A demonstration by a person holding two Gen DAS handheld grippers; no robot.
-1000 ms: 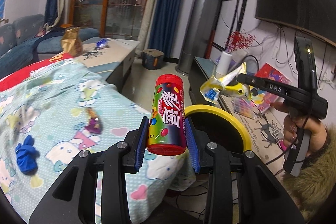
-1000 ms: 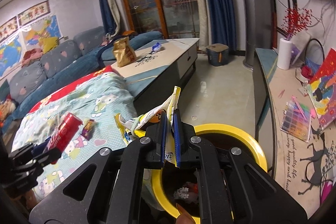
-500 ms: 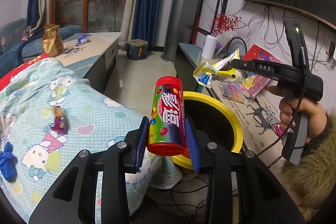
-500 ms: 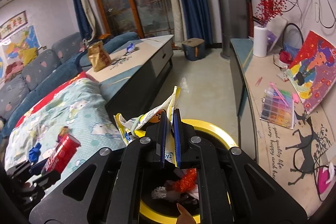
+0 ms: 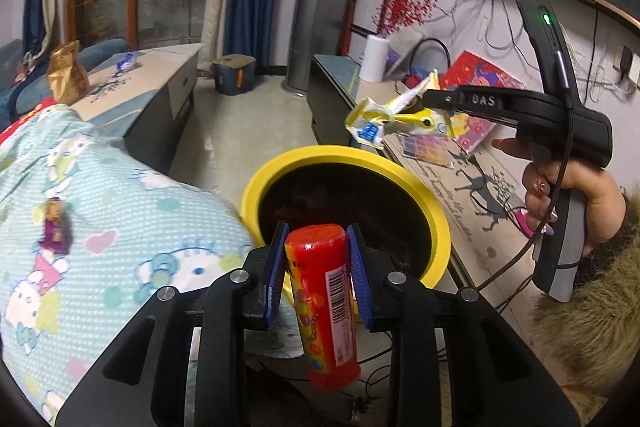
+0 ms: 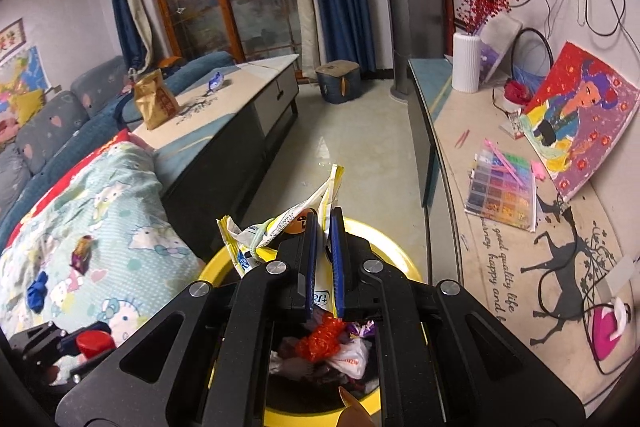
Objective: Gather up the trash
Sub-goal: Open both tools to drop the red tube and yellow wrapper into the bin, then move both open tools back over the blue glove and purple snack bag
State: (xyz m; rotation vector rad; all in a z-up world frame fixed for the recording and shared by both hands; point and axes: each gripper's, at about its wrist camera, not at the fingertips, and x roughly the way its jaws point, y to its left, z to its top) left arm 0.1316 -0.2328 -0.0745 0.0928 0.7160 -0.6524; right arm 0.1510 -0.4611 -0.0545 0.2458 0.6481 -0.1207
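Trash bin (image 5: pixel 438 227), yellow-rimmed and already holding rubbish, stood beside the bed (image 5: pixel 120 227). Just above its near rim the left tool (image 5: pixel 320 259) was closing on a red candy tube (image 5: pixel 324 299); over its far rim the right tool (image 6: pixel 324 251) pinched a crumpled yellow wrapper (image 6: pixel 276 227) tight.

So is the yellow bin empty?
No. The bin holds trash: red crumpled plastic and wrappers show inside.

**Red tube, yellow bin**

The candy tube (image 5: pixel 326 303) is red with coloured dots and a white barcode patch. The bin (image 5: pixel 434 223) has a yellow rim and dark inside. The wrapper (image 6: pixel 280 227) is yellow and white. The blanket (image 5: pixel 120 227) is pale green with cartoon cats.
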